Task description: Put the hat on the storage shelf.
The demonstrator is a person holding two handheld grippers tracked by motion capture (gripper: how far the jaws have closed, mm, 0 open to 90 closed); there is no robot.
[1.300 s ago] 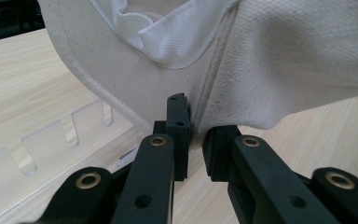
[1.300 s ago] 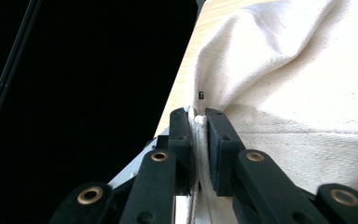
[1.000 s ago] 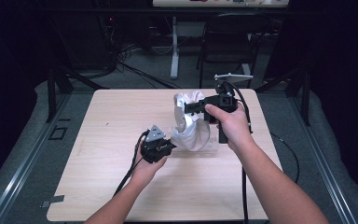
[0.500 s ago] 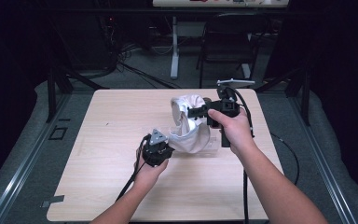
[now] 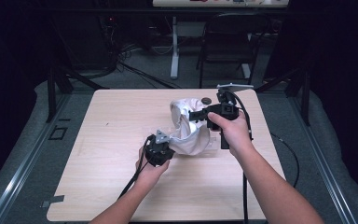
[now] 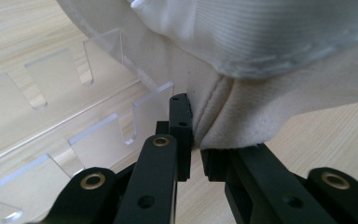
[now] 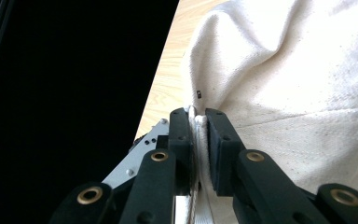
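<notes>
**Me:** Jaws on both of my grippers are pinching the same thing, a cream cloth bag (image 5: 189,128). My left gripper (image 5: 160,148) has its jaws pressed together on a lower corner of the bag; in the left gripper view the fabric (image 6: 270,107) wedges down between the two black pads at a stitched seam. My right gripper (image 5: 199,115) has its jaws clamped on the bag's upper rim; in the right gripper view a thin folded hem sits squeezed between the pads, with the bag's body (image 7: 307,79) bulging to the right.

**Listener:** Where is the bag?

**Me:** Near the middle of the pale wooden counter (image 5: 102,130), a little right of centre. It hangs stretched between my two grippers, the right end held higher and farther from me, the left end low and near the wood. Whether the belly of the bag touches the counter, I cannot tell.

**Listener:** Anything else close by?

**Me:** A clear acrylic rack (image 6: 51,107) with notched upright slats lies on the counter just beside the bag's lower corner, seen in the left gripper view. A small dark round object (image 5: 206,100) sits on the counter just behind the bag. Beyond the far edge stands a dark folding chair (image 5: 228,46).
</notes>
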